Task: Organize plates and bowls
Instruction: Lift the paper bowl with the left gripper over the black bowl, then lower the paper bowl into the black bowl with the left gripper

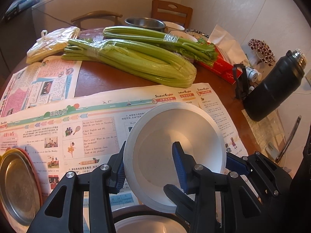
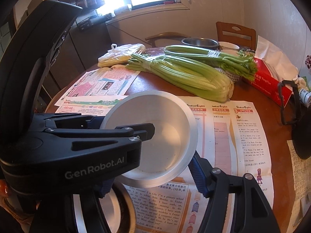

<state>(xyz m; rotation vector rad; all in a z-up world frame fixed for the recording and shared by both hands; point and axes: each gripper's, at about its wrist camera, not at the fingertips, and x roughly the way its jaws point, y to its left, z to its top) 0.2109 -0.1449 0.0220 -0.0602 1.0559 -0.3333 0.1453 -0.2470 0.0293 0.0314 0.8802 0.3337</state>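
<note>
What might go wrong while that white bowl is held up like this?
1. The left tool pinches only one wall of the tilted white bowl; it may slip and drop onto the bowl below.
2. A pad of the right tool sits at the rim; an uneven pull might twist the bowl loose.

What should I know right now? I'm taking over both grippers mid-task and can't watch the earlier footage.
Left gripper: jaws shut on the white bowl rim, one finger inside; the bowl is held tilted above the newspaper.
Right gripper: touches the same bowl's rim; grip unclear.
Below: another white dish. Metal plate near left; steel bowl and white bowls at the far end.
Left to do: place this bowl, then gather the rest.
</note>
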